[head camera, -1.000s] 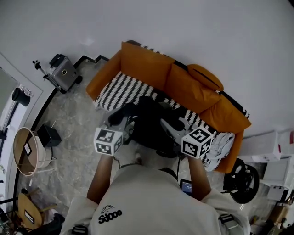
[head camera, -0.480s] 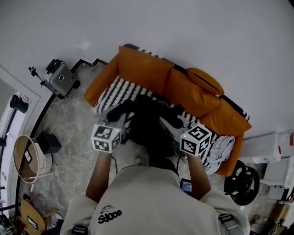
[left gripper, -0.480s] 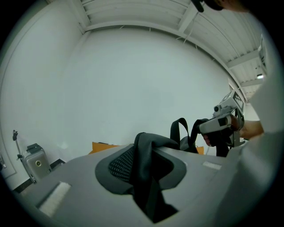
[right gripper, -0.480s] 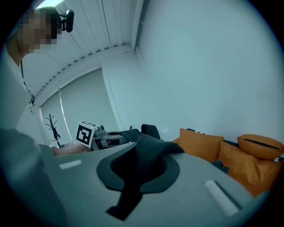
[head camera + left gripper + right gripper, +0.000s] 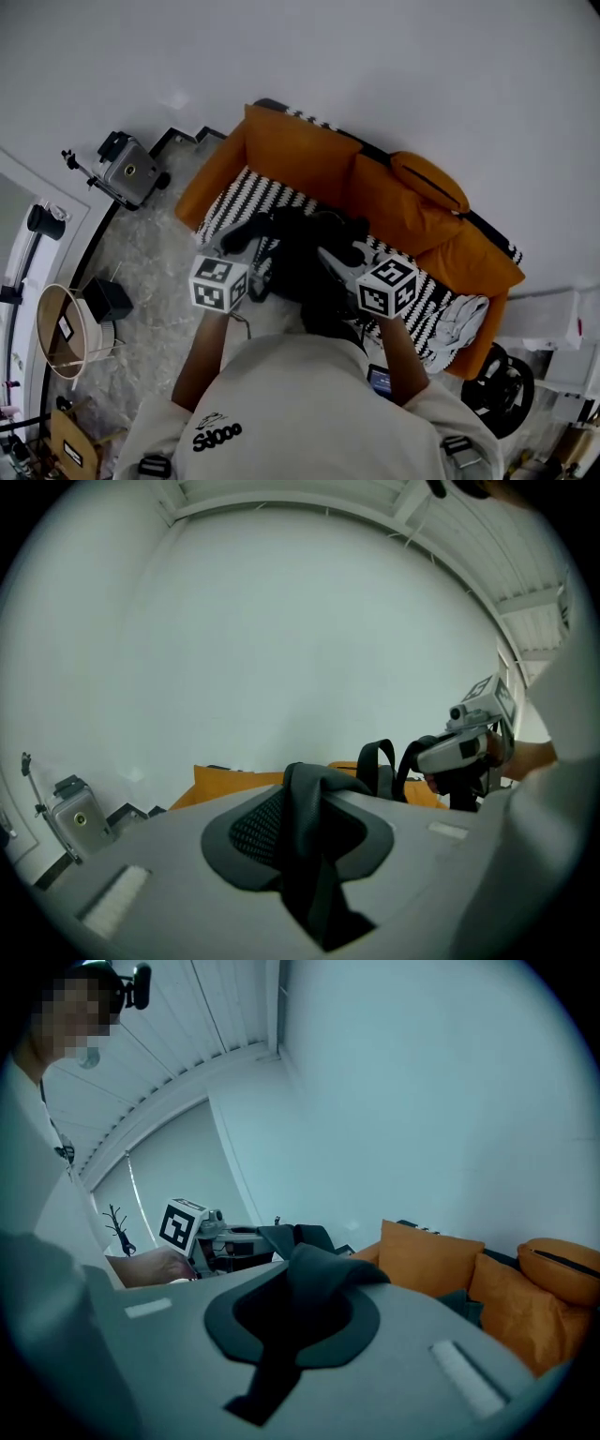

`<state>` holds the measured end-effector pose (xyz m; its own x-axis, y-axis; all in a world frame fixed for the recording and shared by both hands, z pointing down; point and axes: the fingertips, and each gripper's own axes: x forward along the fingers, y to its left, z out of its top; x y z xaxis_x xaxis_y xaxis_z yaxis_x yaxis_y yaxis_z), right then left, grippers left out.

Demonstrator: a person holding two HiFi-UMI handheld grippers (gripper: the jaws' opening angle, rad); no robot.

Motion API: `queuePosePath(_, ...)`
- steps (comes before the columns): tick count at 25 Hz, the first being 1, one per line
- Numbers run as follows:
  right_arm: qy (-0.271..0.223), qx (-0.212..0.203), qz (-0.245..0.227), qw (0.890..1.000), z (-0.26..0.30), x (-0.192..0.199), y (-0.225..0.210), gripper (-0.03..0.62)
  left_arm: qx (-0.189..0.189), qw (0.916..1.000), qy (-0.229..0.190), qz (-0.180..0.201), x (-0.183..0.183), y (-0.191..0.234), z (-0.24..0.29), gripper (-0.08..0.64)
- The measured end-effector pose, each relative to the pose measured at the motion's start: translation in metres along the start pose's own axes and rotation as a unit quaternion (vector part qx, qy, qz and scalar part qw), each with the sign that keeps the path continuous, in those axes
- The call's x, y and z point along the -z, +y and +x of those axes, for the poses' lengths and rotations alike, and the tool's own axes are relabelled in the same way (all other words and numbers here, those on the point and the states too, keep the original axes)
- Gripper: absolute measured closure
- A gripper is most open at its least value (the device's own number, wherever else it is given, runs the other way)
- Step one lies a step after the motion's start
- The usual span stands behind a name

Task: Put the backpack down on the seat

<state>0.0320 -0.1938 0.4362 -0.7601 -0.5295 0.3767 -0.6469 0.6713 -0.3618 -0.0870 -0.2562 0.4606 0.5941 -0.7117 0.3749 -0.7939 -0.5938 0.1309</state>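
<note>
The black backpack (image 5: 305,262) hangs between my two grippers, over the front edge of the black-and-white striped seat (image 5: 253,192) of an orange sofa (image 5: 300,150). My left gripper (image 5: 246,236) is shut on a black shoulder strap (image 5: 305,817), which runs between its jaws and droops toward the camera. My right gripper (image 5: 336,255) is shut on another dark strap (image 5: 305,1288) in the same way. Each gripper view shows the other gripper: the right gripper (image 5: 464,752) past strap loops, the left gripper (image 5: 202,1234) with its marker cube. The bag's underside is hidden.
An orange cushion (image 5: 427,180) leans on the sofa's right backrest, and a pale cloth (image 5: 464,319) lies at its right end. On the marble floor at the left stand a grey case (image 5: 128,169), a black box (image 5: 106,300) and a round basket (image 5: 61,323).
Both grippers and the backpack have moved forward toward the sofa; the bag now reaches further over the striped seat. Both grips are unchanged.
</note>
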Motion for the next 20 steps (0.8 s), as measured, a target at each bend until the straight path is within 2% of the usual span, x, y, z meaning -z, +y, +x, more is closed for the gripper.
queuePosePath(4, 0.006, -0.002, 0.019, 1.000, 0.014, -0.002, -0.031, 0.580, 0.004, 0.9998, 0.016, -0.010, -0.003, 0.008, 0.032, 0.477)
queuePosePath(15, 0.044, -0.026, 0.049, 0.997, 0.062, -0.018, -0.109, 0.580, -0.015, 0.9982, 0.051, -0.027, -0.012, 0.055, 0.114, 0.477)
queuePosePath(20, 0.059, -0.038, 0.089, 0.994, 0.085, -0.014, -0.150, 0.578, -0.015, 0.9959, 0.083, -0.033, -0.004, 0.073, 0.158, 0.477)
